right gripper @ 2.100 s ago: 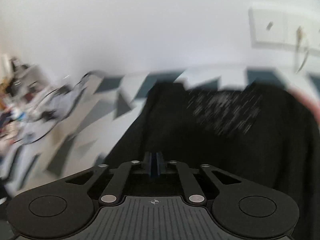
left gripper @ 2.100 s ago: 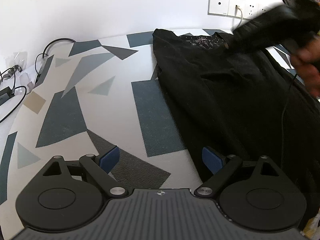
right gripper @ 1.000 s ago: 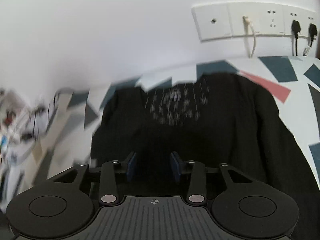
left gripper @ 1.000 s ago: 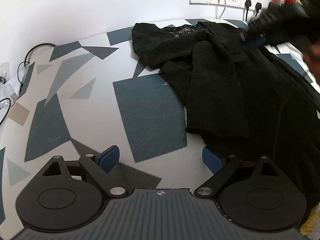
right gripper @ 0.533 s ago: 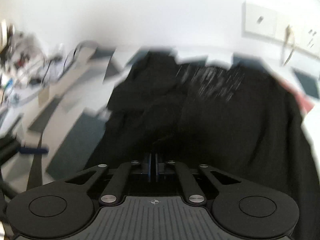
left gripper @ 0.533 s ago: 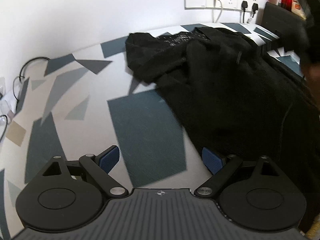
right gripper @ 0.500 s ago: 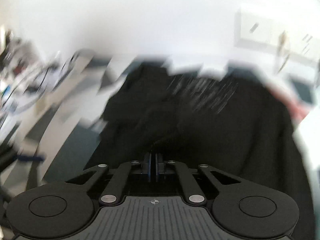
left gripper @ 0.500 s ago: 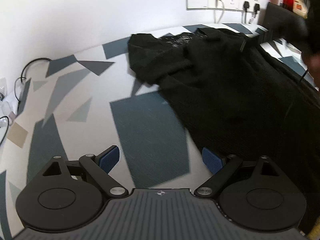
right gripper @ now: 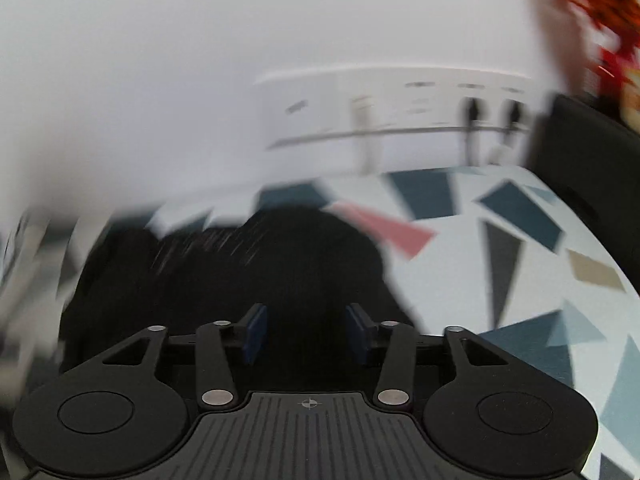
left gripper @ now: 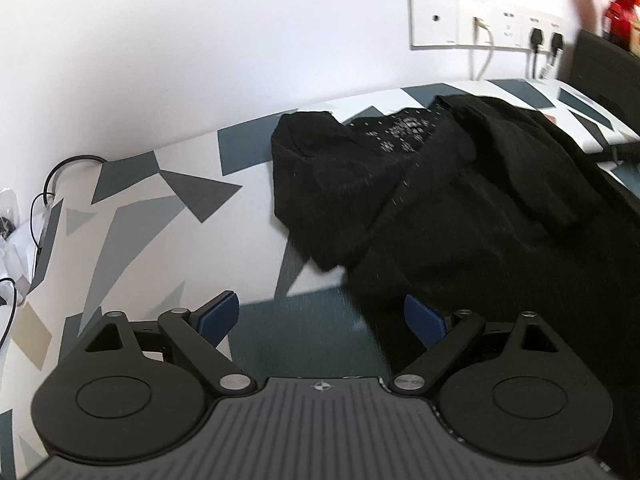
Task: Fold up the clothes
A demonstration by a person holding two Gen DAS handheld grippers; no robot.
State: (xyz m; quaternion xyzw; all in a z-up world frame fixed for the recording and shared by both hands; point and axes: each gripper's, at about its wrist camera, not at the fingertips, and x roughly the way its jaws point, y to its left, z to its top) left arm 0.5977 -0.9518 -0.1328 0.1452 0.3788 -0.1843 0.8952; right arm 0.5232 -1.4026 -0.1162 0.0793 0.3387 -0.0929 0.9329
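Black garment (left gripper: 460, 200) rumpled on patterned worktop (left gripper: 140, 216), left hand-held gripper (left gripper: 322, 318) released wide at its edge, right hand-held gripper (right gripper: 306, 330) released above it

My left gripper (left gripper: 322, 316): jaws spread wide, nothing between them. My right gripper (right gripper: 306, 330): jaws partly apart, empty.

No readable text in either view.
The wall sockets (left gripper: 486, 20) carry small dark marks above their holes, too small and soft to read; in the right wrist view the same panel is smeared by blur. The left tool (left gripper: 322, 318) and right tool (right gripper: 307, 330) each show only a small crosshair symbol on the ribbed grey body, with no letters or numbers.
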